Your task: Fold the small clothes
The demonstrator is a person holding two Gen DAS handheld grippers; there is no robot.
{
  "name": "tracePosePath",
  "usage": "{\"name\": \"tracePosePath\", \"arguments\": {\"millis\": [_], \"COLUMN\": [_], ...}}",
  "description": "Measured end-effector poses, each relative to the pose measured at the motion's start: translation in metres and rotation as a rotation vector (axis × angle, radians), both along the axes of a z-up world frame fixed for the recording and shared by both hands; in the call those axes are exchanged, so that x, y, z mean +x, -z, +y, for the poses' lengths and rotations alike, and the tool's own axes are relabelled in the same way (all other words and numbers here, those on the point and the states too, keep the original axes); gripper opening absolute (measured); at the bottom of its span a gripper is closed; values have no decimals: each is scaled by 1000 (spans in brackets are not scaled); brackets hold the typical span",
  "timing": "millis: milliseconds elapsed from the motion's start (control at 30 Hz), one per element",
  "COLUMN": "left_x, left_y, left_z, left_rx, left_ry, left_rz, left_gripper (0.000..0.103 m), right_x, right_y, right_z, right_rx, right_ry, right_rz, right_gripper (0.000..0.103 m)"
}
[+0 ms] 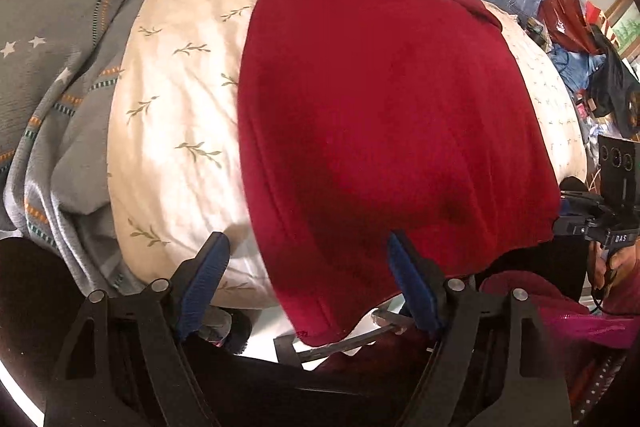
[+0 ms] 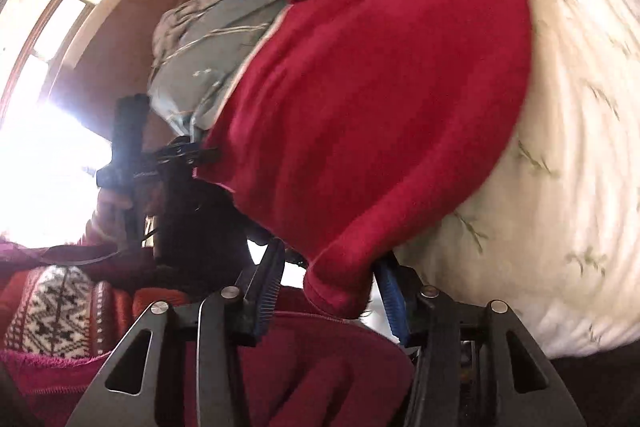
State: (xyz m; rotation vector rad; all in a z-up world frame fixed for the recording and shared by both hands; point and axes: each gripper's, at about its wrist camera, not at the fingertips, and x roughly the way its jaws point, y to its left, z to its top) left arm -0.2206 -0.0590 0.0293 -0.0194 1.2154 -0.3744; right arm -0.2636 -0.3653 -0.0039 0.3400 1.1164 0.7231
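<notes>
Red garment lay center frame over cream pillow. Left gripper gaped apart, empty; right gripper parted around the hem, likely lining up a fold.

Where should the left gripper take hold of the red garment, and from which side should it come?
The left gripper should probably grip the near hem corner of the red garment, coming from the near edge of the cream leaf-print bedding. There the cloth hangs free past the bedding, so a finger can pass under it. The jaws stand open around that edge. The right gripper is at the other near corner.
</notes>
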Motion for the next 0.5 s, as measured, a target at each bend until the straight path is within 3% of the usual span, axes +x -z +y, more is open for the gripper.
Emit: {"name": "tracePosePath", "arguments": {"millis": [167, 300, 400, 433, 467, 500], "left_x": [3, 3, 4, 4, 4, 4], "left_y": [4, 5, 4, 3, 3, 2], "left_z": [0, 2, 3, 4, 5, 6], "left_rx": [8, -4, -11, -13, -16, -9], "left_ry": [-5, -12, -22, -22, -20, -15], "left_rz": [1, 1, 7, 5, 0, -8], "left_gripper": [81, 81, 81, 81, 76, 69], "right_x": [14, 14, 12, 10, 9, 8], "right_y": [13, 16, 10, 8, 5, 4], "right_z": [14, 11, 6, 5, 6, 7], "right_rx": [-74, -31, -28, -27, -43, -61], "right_ry": [-3, 15, 43, 45, 42, 41], "right_rz": [73, 83, 55, 45, 29, 16], "right_gripper": [49, 48, 43, 36, 25, 24]}}
